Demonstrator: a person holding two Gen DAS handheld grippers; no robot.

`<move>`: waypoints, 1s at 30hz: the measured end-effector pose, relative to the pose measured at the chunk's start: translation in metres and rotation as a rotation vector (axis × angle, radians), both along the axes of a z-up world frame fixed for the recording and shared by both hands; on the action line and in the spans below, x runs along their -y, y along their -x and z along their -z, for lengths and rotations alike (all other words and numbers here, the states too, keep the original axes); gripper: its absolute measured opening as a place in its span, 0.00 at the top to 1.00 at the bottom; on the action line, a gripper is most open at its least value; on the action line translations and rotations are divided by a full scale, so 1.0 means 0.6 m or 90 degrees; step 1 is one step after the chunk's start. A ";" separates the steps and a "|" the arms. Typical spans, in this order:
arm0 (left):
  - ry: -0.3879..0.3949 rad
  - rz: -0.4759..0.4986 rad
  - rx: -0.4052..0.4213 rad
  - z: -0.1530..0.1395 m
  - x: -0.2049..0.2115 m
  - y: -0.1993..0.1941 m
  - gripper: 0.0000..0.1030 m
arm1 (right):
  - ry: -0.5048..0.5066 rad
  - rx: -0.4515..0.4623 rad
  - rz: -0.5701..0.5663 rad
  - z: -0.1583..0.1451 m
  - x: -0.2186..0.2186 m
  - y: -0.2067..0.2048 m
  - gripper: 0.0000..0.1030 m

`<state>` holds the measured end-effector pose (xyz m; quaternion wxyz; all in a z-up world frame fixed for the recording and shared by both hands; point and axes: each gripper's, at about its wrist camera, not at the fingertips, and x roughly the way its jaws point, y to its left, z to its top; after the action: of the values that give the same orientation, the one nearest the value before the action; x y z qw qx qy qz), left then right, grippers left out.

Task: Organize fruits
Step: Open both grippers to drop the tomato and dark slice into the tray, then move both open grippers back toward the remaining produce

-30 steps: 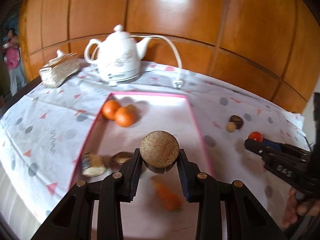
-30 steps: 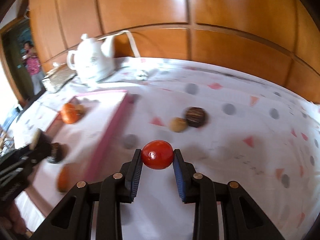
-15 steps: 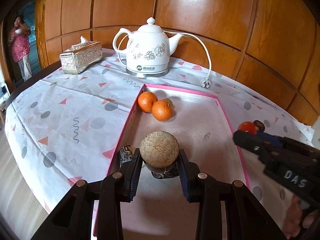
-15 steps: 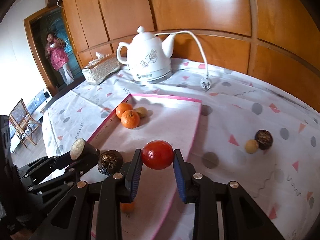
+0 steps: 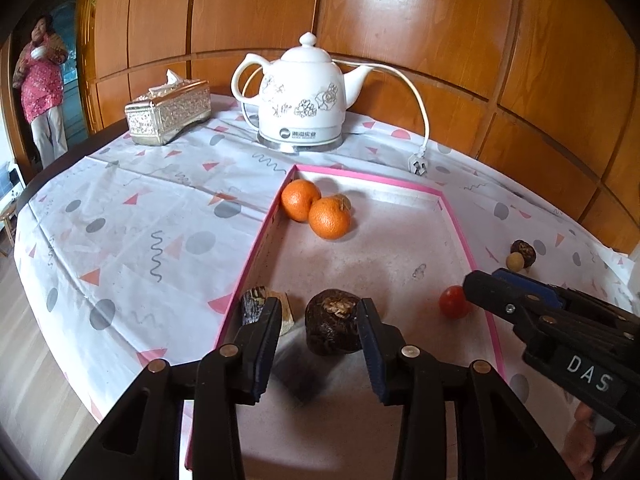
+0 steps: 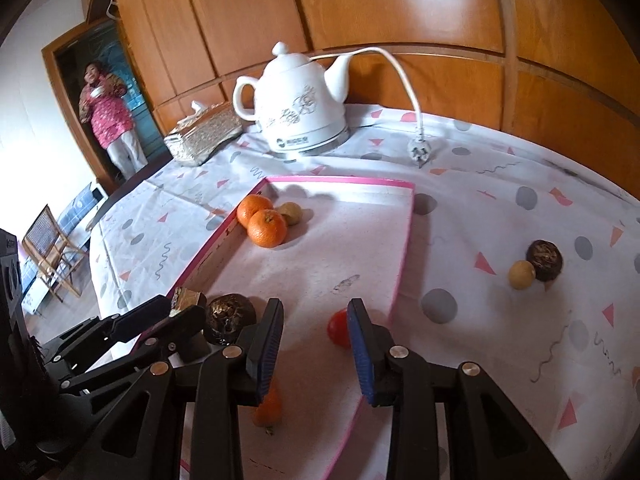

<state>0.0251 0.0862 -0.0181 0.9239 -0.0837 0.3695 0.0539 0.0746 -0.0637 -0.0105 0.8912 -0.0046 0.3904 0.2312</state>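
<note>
A pink-rimmed tray (image 5: 456, 220) (image 6: 404, 256) lies on the tablecloth. My left gripper (image 5: 320, 322) is open over its near left part, with a dark brown round fruit (image 5: 332, 326) (image 6: 228, 316) standing on the tray between the fingers. My right gripper (image 6: 316, 334) (image 5: 480, 284) is open over the tray's near right part; a red tomato (image 6: 340, 326) (image 5: 454, 302) lies on the tray by its right finger. Two oranges (image 5: 316, 210) (image 6: 262, 220) and a small brownish fruit (image 6: 290, 213) sit at the tray's far left corner.
A dark fruit (image 6: 544, 254) (image 5: 524, 252) and a small yellow fruit (image 6: 521, 275) lie on the cloth right of the tray. A small orange fruit (image 6: 268, 408) and a gold-wrapped piece (image 5: 272, 306) are in the tray's near part. A white kettle (image 5: 304, 104), its plug (image 5: 416, 166) and a tissue box (image 5: 168, 114) stand behind.
Both grippers have opened. The left let go of its round brown fruit, which now stands on the tray. The right let go of the tomato, which now lies on the tray.
</note>
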 end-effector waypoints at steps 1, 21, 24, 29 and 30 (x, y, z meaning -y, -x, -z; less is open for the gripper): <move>0.000 0.001 0.002 -0.002 0.001 0.001 0.61 | -0.006 0.000 0.007 -0.001 0.007 0.001 0.68; -0.023 0.058 0.030 -0.029 0.061 0.004 0.59 | 0.001 0.001 0.176 0.016 0.173 0.012 0.68; -0.027 0.069 0.030 -0.033 0.074 0.001 0.59 | 0.000 -0.001 0.204 0.020 0.201 0.012 0.68; -0.034 0.093 0.034 -0.040 0.101 -0.006 0.59 | 0.010 0.003 0.236 0.023 0.235 0.014 0.68; -0.035 0.098 0.034 -0.041 0.105 -0.007 0.59 | 0.010 0.002 0.241 0.024 0.242 0.014 0.68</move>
<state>0.0293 0.0229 0.0066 0.9369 -0.0310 0.3482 -0.0091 0.0663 -0.2086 -0.0251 0.9193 0.0616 0.3845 0.0564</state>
